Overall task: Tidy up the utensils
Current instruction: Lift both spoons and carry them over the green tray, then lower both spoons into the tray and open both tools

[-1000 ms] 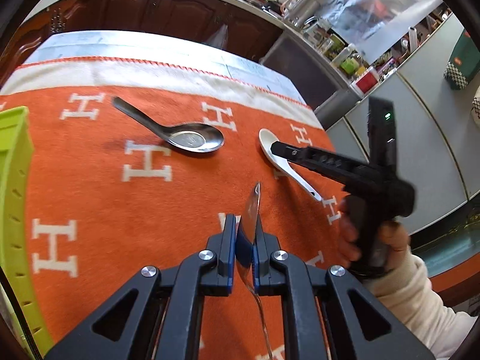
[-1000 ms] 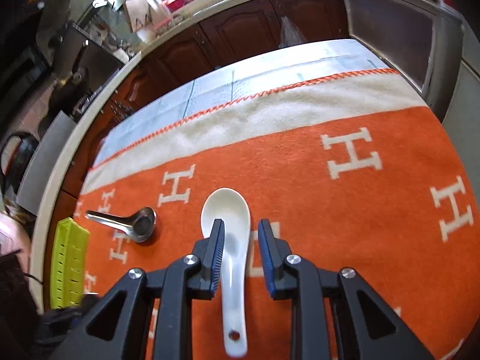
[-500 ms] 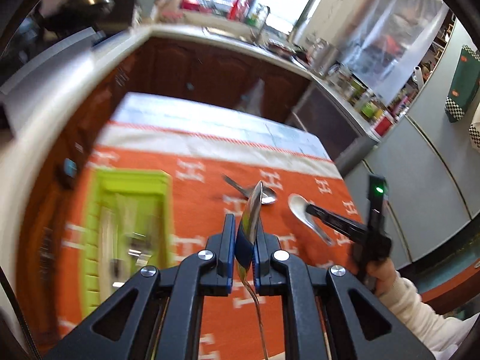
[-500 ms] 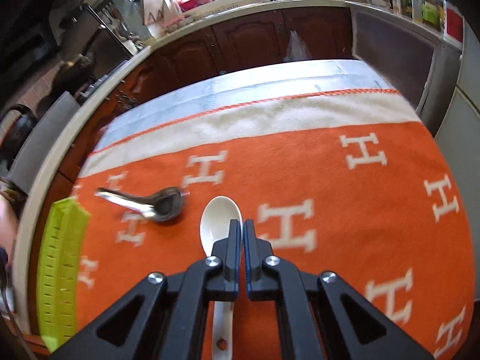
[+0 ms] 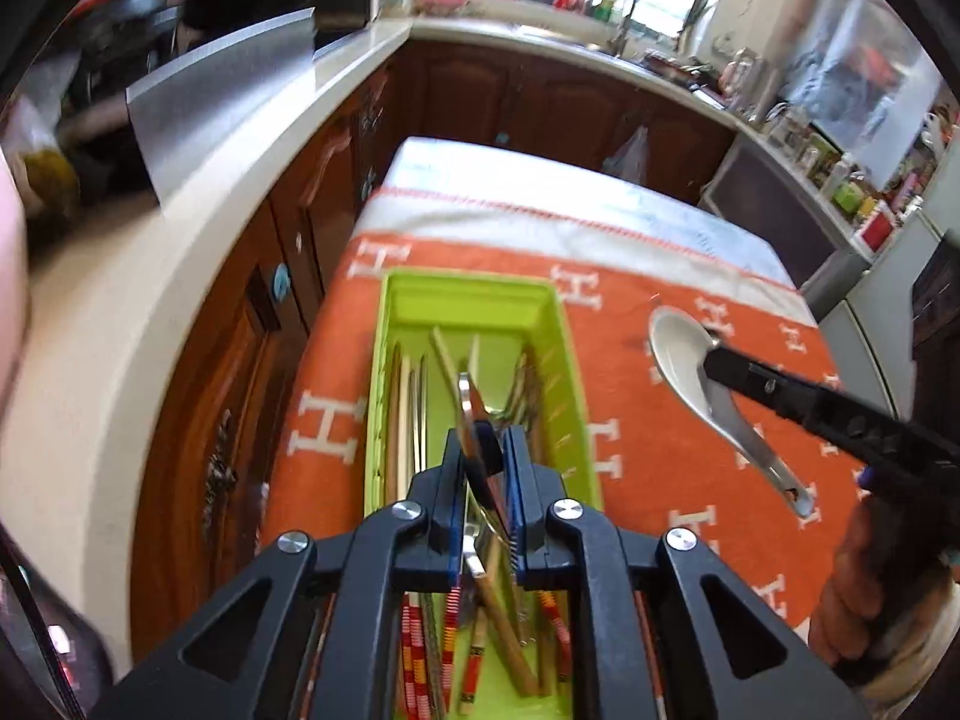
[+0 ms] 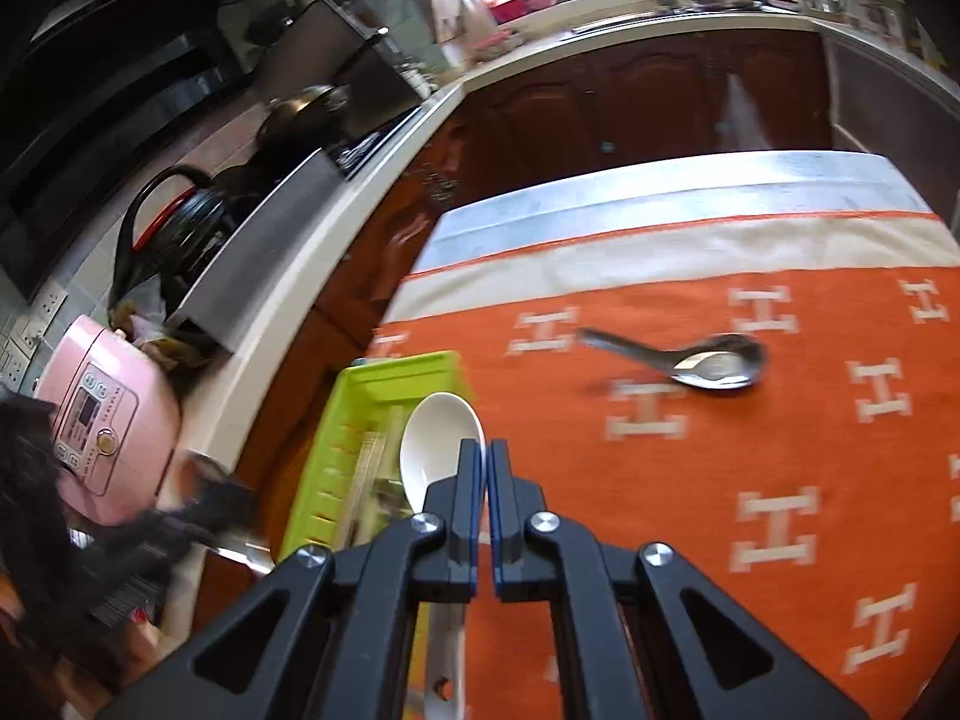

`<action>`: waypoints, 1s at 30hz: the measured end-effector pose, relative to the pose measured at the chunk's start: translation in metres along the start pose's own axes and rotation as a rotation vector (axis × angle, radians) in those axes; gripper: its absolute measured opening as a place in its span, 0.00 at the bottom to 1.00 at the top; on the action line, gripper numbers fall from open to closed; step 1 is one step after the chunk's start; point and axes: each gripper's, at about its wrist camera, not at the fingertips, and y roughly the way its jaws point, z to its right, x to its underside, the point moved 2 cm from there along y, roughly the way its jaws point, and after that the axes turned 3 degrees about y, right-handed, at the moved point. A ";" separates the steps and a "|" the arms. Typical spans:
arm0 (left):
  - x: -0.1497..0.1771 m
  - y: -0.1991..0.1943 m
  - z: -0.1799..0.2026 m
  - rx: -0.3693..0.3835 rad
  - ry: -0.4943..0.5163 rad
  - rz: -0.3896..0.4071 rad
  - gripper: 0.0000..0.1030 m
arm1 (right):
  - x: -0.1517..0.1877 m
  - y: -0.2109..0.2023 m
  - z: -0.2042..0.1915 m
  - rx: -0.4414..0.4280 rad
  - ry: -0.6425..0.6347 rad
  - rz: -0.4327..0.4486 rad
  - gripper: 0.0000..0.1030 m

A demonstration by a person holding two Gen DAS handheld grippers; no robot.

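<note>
My left gripper [image 5: 485, 450] is shut on a metal spoon [image 5: 474, 420], held edge-on above the lime green utensil tray [image 5: 468, 300], which holds chopsticks and other cutlery. My right gripper [image 6: 485, 462] is shut on a white ceramic spoon [image 6: 441, 438], lifted off the orange cloth near the tray's right side [image 6: 396, 372]. The white spoon and right gripper also show in the left wrist view [image 5: 696, 366]. A second metal spoon [image 6: 708, 360] lies on the cloth at the right.
The orange cloth [image 6: 750, 480] with white H marks covers the table. A white counter [image 5: 198, 276] and brown cabinets run along the left. A pink cooker [image 6: 102, 414] stands on the counter.
My left gripper has swung left with its spoon until it is over the green tray. My right gripper closed on the white spoon, lifted it and carried it left toward the tray.
</note>
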 end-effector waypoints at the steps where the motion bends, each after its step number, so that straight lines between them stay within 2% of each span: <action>1: 0.000 0.006 -0.003 0.016 -0.017 0.006 0.10 | 0.000 0.007 -0.008 -0.006 0.003 -0.006 0.02; 6: -0.004 0.027 -0.012 0.045 -0.071 0.032 0.11 | -0.001 0.046 -0.030 0.014 0.019 -0.044 0.02; 12: -0.008 0.050 -0.025 0.086 -0.131 0.025 0.12 | -0.008 0.086 -0.036 0.094 0.040 -0.048 0.03; 16: -0.010 0.054 -0.028 0.085 -0.137 0.028 0.12 | -0.013 0.110 -0.046 0.088 -0.021 -0.119 0.07; 19: -0.011 0.053 -0.033 0.083 -0.148 0.032 0.12 | -0.013 0.107 -0.048 0.078 -0.052 -0.133 0.07; 22: -0.012 0.050 -0.036 0.080 -0.157 0.038 0.12 | -0.011 0.088 -0.045 0.052 -0.104 -0.119 0.07; 24: -0.012 0.050 -0.036 0.076 -0.161 0.039 0.12 | -0.006 0.074 -0.040 0.076 -0.149 -0.118 0.07; 30: -0.012 0.046 -0.033 0.060 -0.158 0.043 0.12 | 0.030 0.053 -0.015 0.066 -0.196 -0.259 0.07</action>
